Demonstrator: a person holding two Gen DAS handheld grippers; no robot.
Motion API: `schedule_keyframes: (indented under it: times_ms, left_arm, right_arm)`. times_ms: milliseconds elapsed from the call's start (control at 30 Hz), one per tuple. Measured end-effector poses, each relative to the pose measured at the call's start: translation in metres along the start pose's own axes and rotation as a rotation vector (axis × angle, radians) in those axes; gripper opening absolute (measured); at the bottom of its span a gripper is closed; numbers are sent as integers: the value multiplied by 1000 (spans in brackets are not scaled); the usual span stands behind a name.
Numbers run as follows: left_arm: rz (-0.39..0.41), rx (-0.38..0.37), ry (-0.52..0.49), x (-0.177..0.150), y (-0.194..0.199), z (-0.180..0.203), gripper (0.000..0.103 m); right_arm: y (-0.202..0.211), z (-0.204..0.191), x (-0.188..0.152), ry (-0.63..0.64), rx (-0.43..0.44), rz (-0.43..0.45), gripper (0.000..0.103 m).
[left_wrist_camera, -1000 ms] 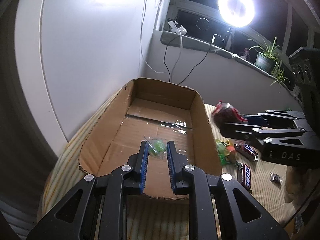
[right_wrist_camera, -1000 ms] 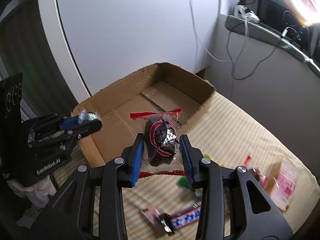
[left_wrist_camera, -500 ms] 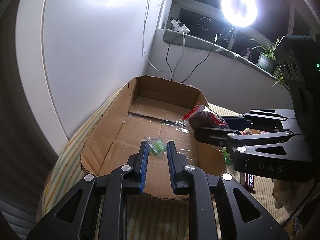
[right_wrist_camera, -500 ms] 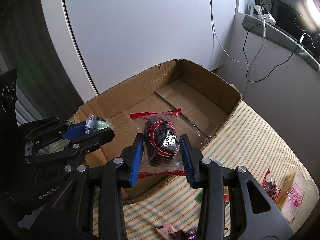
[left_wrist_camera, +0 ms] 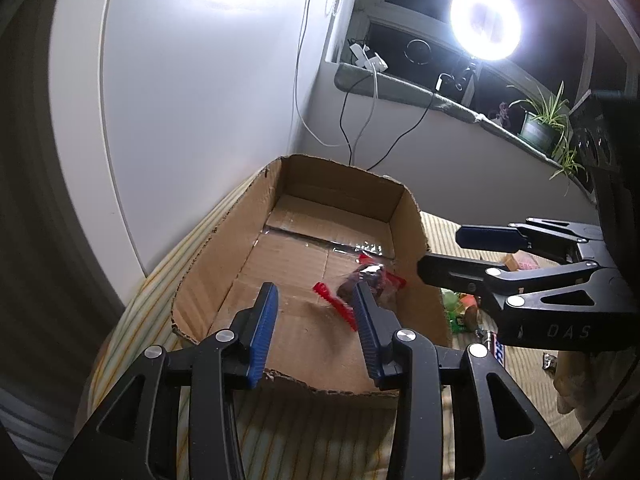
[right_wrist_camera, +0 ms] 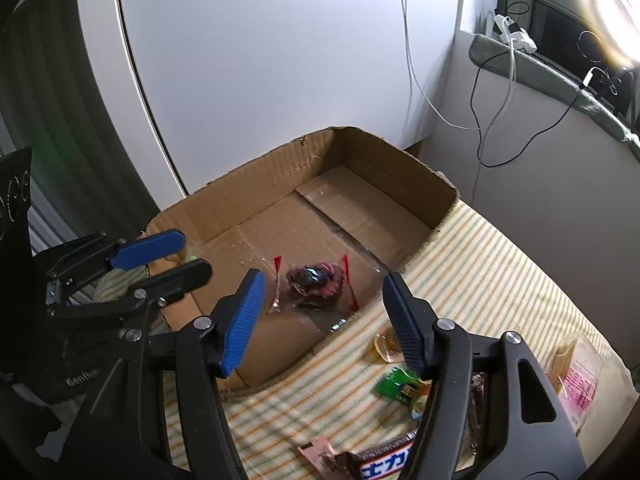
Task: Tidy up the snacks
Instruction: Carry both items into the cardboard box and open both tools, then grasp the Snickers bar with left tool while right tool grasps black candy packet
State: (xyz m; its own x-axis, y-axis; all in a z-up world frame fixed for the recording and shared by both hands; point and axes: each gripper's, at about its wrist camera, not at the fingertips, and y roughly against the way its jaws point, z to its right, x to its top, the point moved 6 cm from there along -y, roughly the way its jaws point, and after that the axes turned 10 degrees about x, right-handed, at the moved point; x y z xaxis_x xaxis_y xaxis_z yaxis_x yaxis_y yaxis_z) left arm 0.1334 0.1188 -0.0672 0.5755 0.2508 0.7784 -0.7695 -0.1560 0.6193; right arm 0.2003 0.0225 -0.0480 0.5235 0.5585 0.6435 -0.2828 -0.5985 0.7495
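Drop-off step: both snacks let go over the cardboard box (right_wrist_camera: 360, 184). My right claw (right_wrist_camera: 324, 312) has just been opening, jaws now spread, nothing pinched; the red-edged wrapped cake (right_wrist_camera: 316, 280) lies on the box floor just ahead, between and beyond the tips. My left claw (left_wrist_camera: 314, 320) has likewise just been opening, part spread, empty; the small green sweet it should have dropped I cannot find. Next, I judge: swing right to the loose snacks on the striped cloth (right_wrist_camera: 500, 264), the chocolate bar (right_wrist_camera: 384, 460) nearest.
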Motion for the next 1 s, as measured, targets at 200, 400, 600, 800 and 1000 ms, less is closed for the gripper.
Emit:
schedule_keyframes:
  times_ms: [200, 400, 600, 800, 1000]
  left_arm:
    - [11, -26, -12, -3, 14, 10, 37]
    - [9, -81, -47, -11, 25, 39, 37]
    - [-22, -151, -108, -26, 29, 78, 42]
    - [-64, -206, -153, -41, 26, 109, 49]
    - [-118, -241, -201, -55, 13, 135, 49]
  right_arm:
    - [25, 12, -14, -12, -28, 15, 64]
    - [58, 35, -38, -48, -69, 30, 64]
    - [94, 63, -75, -114, -124, 40, 64]
    - [125, 95, -121, -195, -186, 29, 64]
    - [139, 122, -174, -259, -225, -25, 64]
